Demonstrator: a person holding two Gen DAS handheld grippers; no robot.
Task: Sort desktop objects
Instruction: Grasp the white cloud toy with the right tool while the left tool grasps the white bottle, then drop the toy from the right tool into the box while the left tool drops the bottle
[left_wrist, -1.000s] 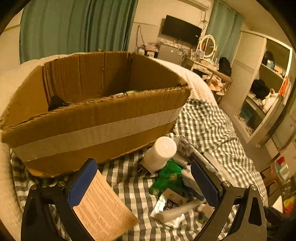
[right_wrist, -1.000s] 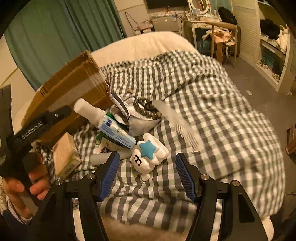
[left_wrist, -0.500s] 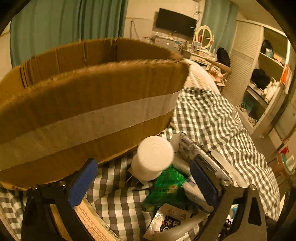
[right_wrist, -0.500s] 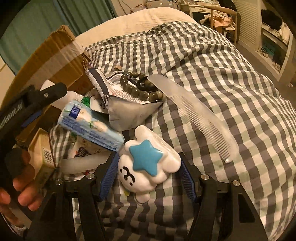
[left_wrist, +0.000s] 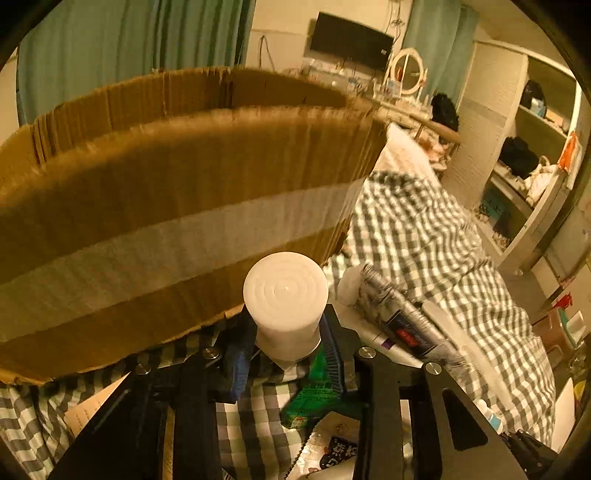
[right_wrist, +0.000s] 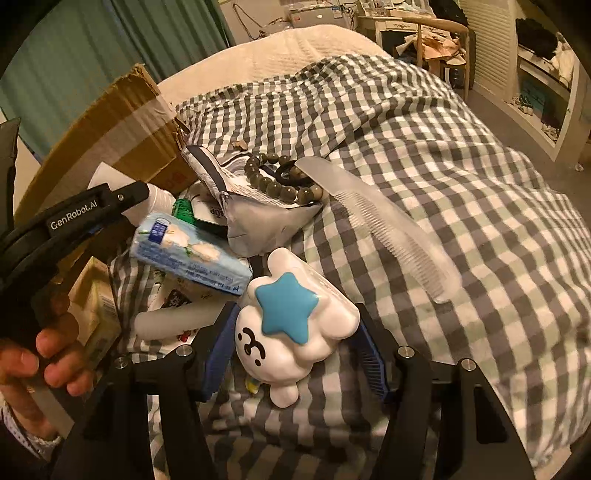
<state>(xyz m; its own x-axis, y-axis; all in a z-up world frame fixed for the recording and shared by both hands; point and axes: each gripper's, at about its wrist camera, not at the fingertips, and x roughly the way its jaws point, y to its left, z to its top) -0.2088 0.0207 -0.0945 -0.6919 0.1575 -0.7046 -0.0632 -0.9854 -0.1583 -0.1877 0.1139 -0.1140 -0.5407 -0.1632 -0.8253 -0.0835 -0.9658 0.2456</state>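
a checked bed cover (right_wrist: 424, 155) holds a pile of small things beside a cardboard box (left_wrist: 177, 206), upper left of the frame. the left claw (left_wrist: 286, 339) is clamped on a white bottle (left_wrist: 285, 302); the right claw (right_wrist: 295, 350) closes around a cloud-shaped toy (right_wrist: 295, 321), pads touching or nearly so. a comb (right_wrist: 384, 225), bead bracelet (right_wrist: 280, 184) and tissue pack (right_wrist: 192, 254) lie unsorted, so most of the sorting looks left to do.

Brown cardboard box (left_wrist: 177, 192), pale tape band. White bottle (left_wrist: 285, 306). Grey-white checked bed cover (right_wrist: 424, 155). White cloud toy (right_wrist: 295, 332), blue star. Light-blue tissue pack (right_wrist: 188, 251). Green packet (left_wrist: 314, 398). Clear comb (right_wrist: 380, 221). Olive-grey beads (right_wrist: 280, 184). Teal curtains (left_wrist: 129, 51).
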